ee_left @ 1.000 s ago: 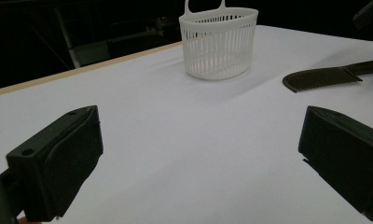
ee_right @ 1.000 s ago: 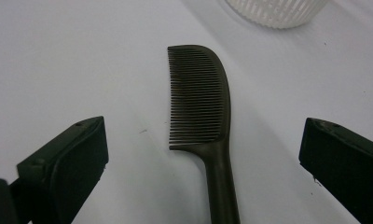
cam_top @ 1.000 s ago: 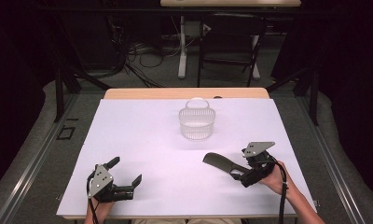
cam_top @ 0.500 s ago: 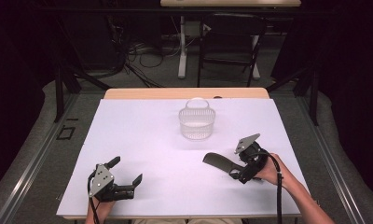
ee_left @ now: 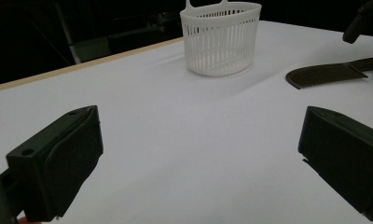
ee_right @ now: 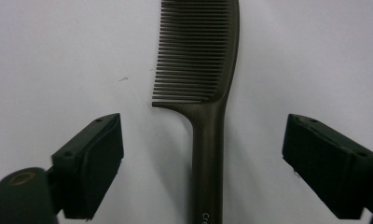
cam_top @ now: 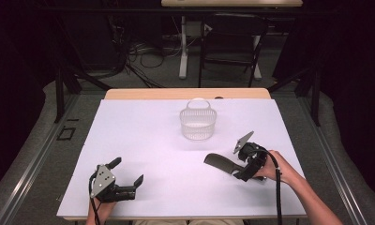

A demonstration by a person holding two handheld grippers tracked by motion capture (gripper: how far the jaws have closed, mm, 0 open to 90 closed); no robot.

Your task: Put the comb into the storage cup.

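Dark brown plastic comb (cam_top: 221,163), flat on white surface (cam_top: 143,140), lower right of centre in high view; teeth end toward frame centre, handle under right gripper (cam_top: 242,172). Same comb (ee_right: 204,79) upright through middle of right gripper view, handle between both black jaws, touched by neither; jaws just closing in, gaps left on both sides. White slatted basket (cam_top: 198,123), upright, centre of high view, well apart from comb. Left gripper (cam_top: 127,180), lower left of high view, jaws wide, nothing between, resting on surface.
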